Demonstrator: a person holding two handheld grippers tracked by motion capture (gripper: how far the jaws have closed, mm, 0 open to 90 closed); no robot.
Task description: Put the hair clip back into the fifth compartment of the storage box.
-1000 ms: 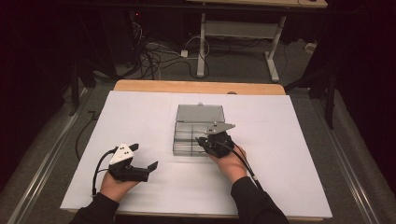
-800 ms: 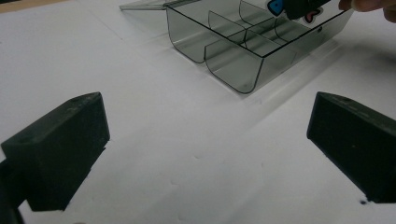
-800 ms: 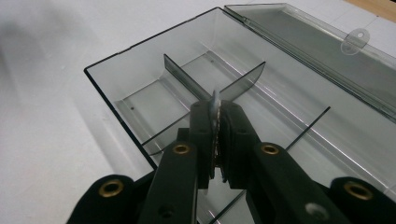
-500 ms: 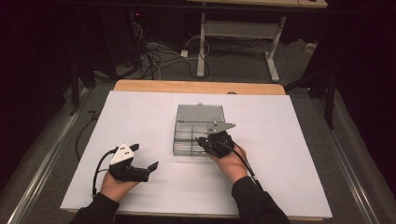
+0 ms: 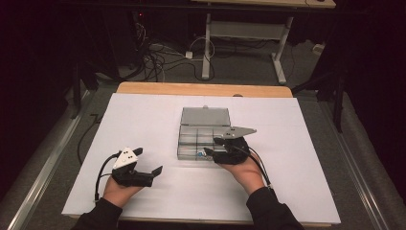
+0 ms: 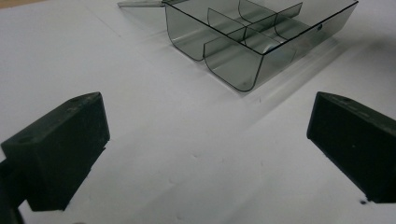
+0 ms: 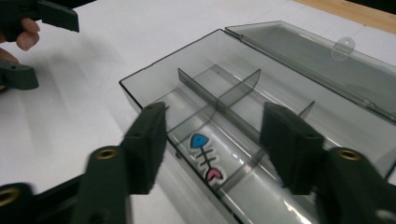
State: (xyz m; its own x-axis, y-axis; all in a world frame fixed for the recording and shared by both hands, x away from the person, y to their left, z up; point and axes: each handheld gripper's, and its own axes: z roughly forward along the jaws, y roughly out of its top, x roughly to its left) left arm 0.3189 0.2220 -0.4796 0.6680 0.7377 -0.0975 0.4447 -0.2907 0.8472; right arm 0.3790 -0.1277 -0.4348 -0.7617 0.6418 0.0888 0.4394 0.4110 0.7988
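A clear grey compartment box (image 5: pixel 190 142) lies mid-table with its lid (image 5: pixel 205 116) folded back flat. In a near compartment lies a small fishbone figure (image 7: pixel 205 156) with a blue head and a pink tail, seen as a blue speck (image 5: pixel 198 154) in the high view. My right gripper (image 7: pixel 215 114) hovers over that compartment at the box's near right corner (image 5: pixel 210 146). Its jaws have just been opening and stand apart, with the figure below them and untouched. My left gripper (image 5: pixel 147 161) rests at the near left, open (image 6: pixel 208 100), facing the box (image 6: pixel 243 46) with nothing between its jaws.
White paper (image 5: pixel 143 120) covers the table, and a wooden strip (image 5: pixel 201 89) shows at its far edge. Behind the table are cables (image 5: pixel 158 57) and a white desk frame (image 5: pixel 239 33) on the floor. In the right gripper view the other hand (image 7: pixel 25 39) shows at top left.
The right gripper has shifted slightly to the right at the box's near edge, and its jaws look wider apart. The left gripper has kept still.
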